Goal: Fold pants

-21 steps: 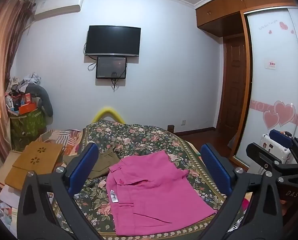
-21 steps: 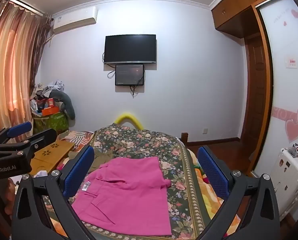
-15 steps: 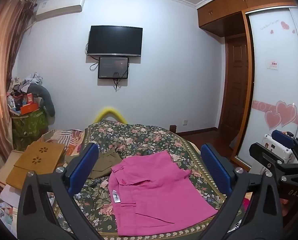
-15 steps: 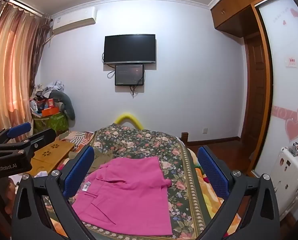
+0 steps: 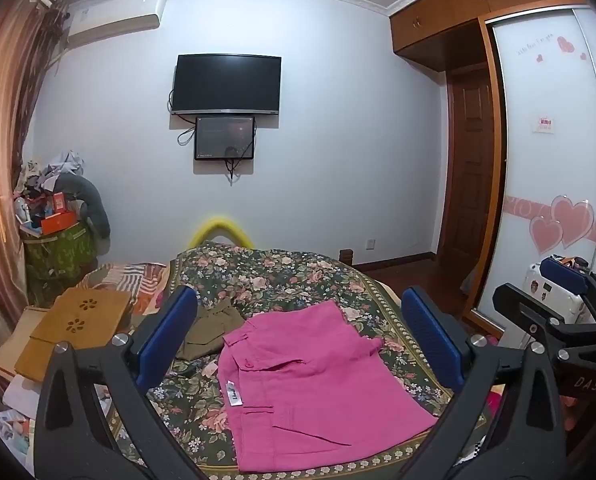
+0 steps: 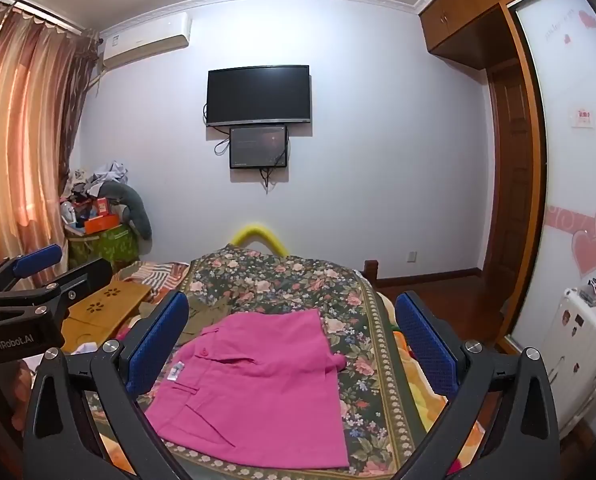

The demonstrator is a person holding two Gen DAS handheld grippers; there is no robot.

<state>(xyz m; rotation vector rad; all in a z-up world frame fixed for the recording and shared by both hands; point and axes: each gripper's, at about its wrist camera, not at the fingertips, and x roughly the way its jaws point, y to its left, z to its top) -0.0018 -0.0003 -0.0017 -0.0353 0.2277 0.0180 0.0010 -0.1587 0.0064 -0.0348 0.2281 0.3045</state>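
Left gripper (image 5: 298, 340) shifts slightly: pink pants (image 5: 318, 384) and wall TV (image 5: 226, 84) drift rightward in left wrist view. Right wrist view barely changes.

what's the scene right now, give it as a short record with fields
garment: pink pants, lying flat in a compact block on the floral bedspread
beside it: olive garment, at the pants' far-left corner
left gripper: open, empty, above the pants
right gripper: open, empty, above the pants
contact: neither gripper touches the cloth
label: white tag near the waistband
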